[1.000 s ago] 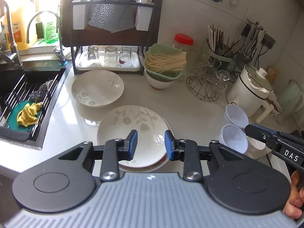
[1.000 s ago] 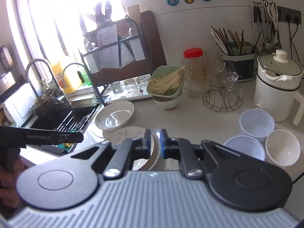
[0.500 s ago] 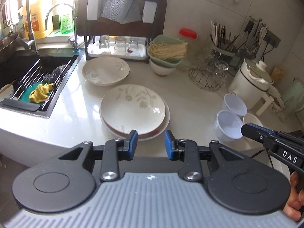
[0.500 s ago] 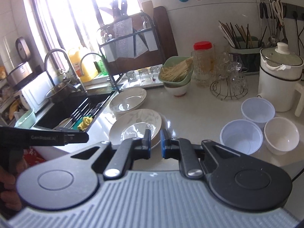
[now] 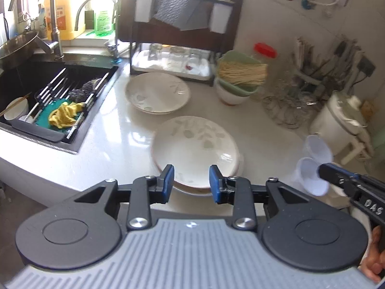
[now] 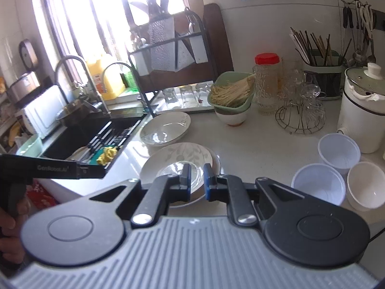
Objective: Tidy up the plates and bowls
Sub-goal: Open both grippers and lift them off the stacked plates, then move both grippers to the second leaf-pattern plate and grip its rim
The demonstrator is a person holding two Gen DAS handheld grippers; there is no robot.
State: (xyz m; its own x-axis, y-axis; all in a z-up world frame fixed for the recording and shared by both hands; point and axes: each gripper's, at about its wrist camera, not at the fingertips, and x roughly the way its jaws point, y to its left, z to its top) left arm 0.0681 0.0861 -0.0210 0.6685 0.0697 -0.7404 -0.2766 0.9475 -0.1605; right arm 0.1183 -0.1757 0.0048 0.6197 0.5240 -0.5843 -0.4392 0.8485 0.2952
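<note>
A stack of leaf-patterned plates [image 5: 195, 144] [image 6: 178, 156] lies near the counter's front edge. Another leaf-patterned plate [image 5: 157, 92] [image 6: 164, 126] sits behind it, in front of the rack. Three white bowls [image 6: 339, 148] [image 6: 317, 183] [image 6: 367, 184] stand together at the right. My left gripper [image 5: 191, 180] hovers just before the stack's near rim, its jaws opening with nothing between them. My right gripper [image 6: 197, 180] is shut and empty, also over the stack's near side. In the left wrist view its tip [image 5: 336, 175] reaches in front of the bowls [image 5: 311, 178].
A black sink [image 5: 48, 91] with a yellow cloth is at the left. The dish rack [image 5: 178, 36] with glasses stands at the back, a green colander of noodles on a white bowl [image 6: 231, 94] beside it. A wire glass holder [image 6: 300, 110] and white pot [image 6: 363, 110] fill the right.
Both grippers drew back from the plate stack, then came forward toward it again. The left jaws stand slightly wider than before.
</note>
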